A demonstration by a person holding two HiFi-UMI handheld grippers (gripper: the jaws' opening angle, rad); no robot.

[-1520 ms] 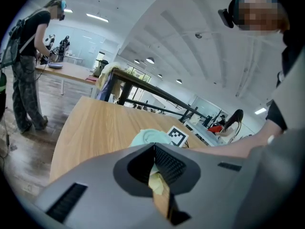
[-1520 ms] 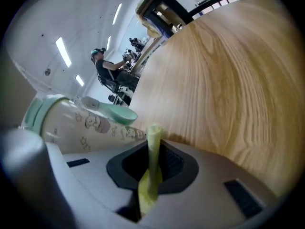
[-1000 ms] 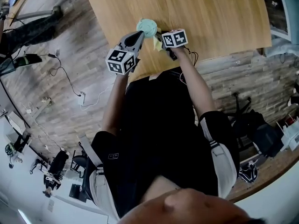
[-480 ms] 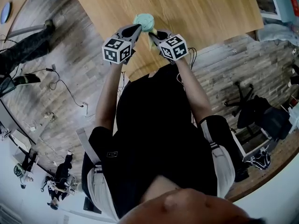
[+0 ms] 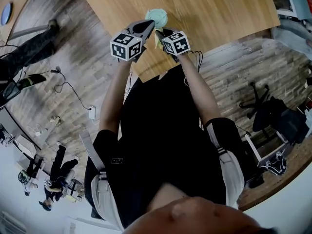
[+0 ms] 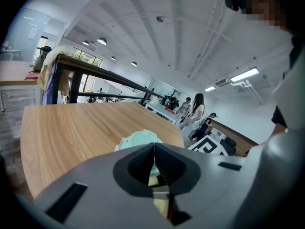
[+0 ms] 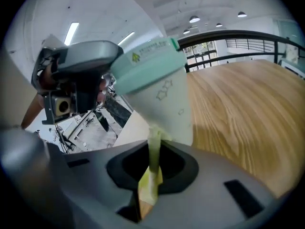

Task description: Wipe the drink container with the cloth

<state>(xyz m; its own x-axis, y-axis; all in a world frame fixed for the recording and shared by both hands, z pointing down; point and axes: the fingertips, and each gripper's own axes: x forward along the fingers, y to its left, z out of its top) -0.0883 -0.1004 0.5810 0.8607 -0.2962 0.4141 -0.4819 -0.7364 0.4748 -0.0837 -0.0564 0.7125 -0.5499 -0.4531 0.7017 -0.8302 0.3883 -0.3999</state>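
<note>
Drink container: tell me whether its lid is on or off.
On. The right gripper view shows the mint lid seated over the rim of the drink container.

The head view looks steeply down from above the person, past the torso and both arms, onto the near edge of the counter [image 5: 219, 13] and the floor around it. The left hand-held gripper [image 5: 150, 27] and the right hand-held gripper [image 5: 159, 33] show small at the top. The left gripper view rides just behind its own jaws and faces across the counter into the far room, with the drink container [image 6: 139, 140] very near. The right gripper view tilts upward, close under the same container, with the cloth [image 7: 151, 171] right at the lens. All three views share the container and the counter.
</note>
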